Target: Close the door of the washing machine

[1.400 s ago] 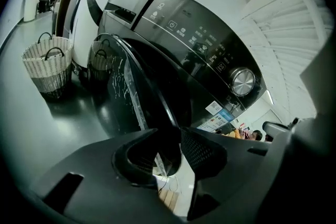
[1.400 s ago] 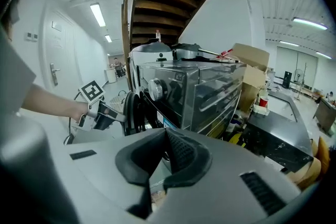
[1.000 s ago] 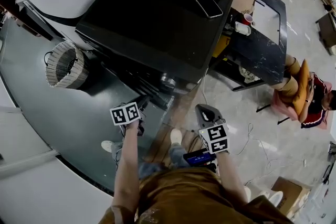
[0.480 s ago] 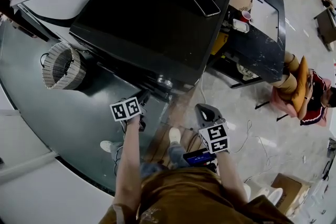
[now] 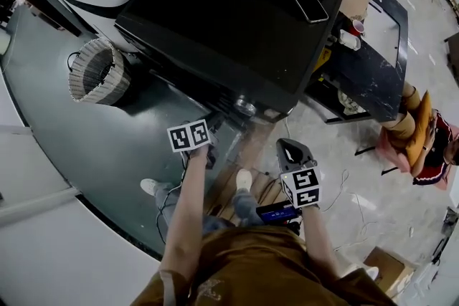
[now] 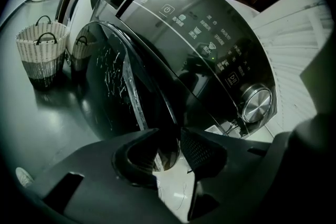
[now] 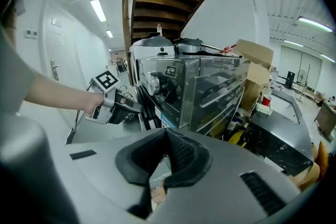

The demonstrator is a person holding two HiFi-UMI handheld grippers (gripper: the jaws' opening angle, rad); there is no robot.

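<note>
The black washing machine [image 5: 229, 18] fills the middle of the head view. Its round dark glass door [image 6: 110, 86] stands ajar in front of the control panel with the silver dial [image 6: 257, 104]. My left gripper [image 5: 206, 124] is at the machine's front. Its jaws [image 6: 169, 136] are shut on the door's rim, which runs down between the pads. In the right gripper view the left gripper [image 7: 137, 107] reaches the door edge. My right gripper [image 5: 289, 147] hangs back over the floor, apart from the machine, its jaws [image 7: 167, 136] shut on nothing.
A wicker basket [image 5: 99, 72] stands on the floor left of the machine. A phone [image 5: 306, 1] lies on the machine's top. A black table [image 5: 366, 75] with a red cup [image 5: 357, 26] is to the right. A person [image 5: 423, 140] sits beyond it.
My left gripper has shifted a little to the right along the machine's front, with the door rim in it. The right gripper has stayed where it was.
</note>
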